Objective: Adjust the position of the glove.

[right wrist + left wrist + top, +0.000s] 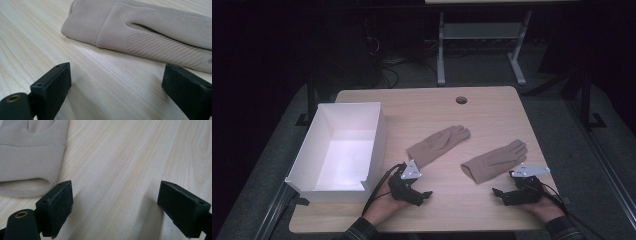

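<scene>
Resting low near the counter's front edge, my left tool (424, 196) and right tool (498, 192) both stand released, jaws spread with only bare wood between them. One beige glove (439, 145) lies toward the middle of the counter (492, 107), its cuff just beyond my left tool; in the left gripper view that cuff (27, 170) sits just beside one jaw. A second glove (494, 161) lies nearer the right edge, its cuff near my right tool. A white box (377, 137) sits at the left edge.
</scene>
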`<state>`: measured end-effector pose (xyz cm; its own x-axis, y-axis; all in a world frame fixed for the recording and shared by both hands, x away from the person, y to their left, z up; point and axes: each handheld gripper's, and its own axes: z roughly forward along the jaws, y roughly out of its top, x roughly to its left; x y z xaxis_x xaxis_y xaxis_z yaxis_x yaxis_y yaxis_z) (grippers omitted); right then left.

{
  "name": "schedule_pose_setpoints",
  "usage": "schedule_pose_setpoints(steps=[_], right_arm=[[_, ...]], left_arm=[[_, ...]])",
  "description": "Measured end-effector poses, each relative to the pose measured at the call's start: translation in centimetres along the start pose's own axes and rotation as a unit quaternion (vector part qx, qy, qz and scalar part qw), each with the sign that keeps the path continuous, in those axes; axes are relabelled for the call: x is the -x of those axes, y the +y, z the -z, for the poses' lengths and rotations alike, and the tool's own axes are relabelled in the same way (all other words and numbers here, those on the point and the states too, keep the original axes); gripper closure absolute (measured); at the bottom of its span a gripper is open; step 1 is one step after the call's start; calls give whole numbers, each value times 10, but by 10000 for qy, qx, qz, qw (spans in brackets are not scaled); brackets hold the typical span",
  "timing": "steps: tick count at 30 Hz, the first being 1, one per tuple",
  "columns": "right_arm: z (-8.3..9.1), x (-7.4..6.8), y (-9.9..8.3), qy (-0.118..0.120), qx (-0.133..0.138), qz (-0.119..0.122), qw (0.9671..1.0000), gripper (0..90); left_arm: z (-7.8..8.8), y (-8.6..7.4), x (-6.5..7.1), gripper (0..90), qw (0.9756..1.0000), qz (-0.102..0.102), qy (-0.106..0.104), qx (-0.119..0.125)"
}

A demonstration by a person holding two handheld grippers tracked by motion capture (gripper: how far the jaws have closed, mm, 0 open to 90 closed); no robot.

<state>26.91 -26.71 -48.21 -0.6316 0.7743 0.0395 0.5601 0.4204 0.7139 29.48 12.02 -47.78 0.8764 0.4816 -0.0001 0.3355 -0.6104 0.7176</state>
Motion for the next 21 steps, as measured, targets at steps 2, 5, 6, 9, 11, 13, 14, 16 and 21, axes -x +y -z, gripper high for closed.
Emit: schedule_pose_setpoints(steps=[2, 5, 6, 9, 11, 13, 14, 16, 21], right_arm=[[0, 0, 0, 2, 0, -1, 10000, 81], [0, 0, 0, 3, 0, 0, 10000, 81], [0, 0, 0, 4, 0, 5, 10000, 81], [0, 0, 0, 17, 5, 14, 10000, 82], [3, 2, 2, 24, -92, 51, 9999, 166], [5, 3, 5, -2, -208, 45, 9998, 230], [7, 3, 6, -12, -242, 23, 9997, 284], [10, 3, 8, -28, -225, 1, 9997, 390], [14, 2, 16, 14, -180, -30, 9998, 588]], left_arm=[[0, 0, 0, 125, 10000, 4, 13, -2], [-1, 1, 1, 125, 10000, 55, 51, -3], [-1, 1, 1, 125, 10000, 55, 51, -3], [-1, 1, 2, 125, 9999, 75, 81, -11], [-1, 1, 2, 125, 9999, 93, 89, -3], [0, 0, 3, 125, 9999, 71, 77, -9], [0, 0, 3, 125, 9999, 71, 77, -9], [0, 0, 3, 125, 9999, 70, 71, -13], [0, 0, 3, 125, 9999, 73, 68, -7]])
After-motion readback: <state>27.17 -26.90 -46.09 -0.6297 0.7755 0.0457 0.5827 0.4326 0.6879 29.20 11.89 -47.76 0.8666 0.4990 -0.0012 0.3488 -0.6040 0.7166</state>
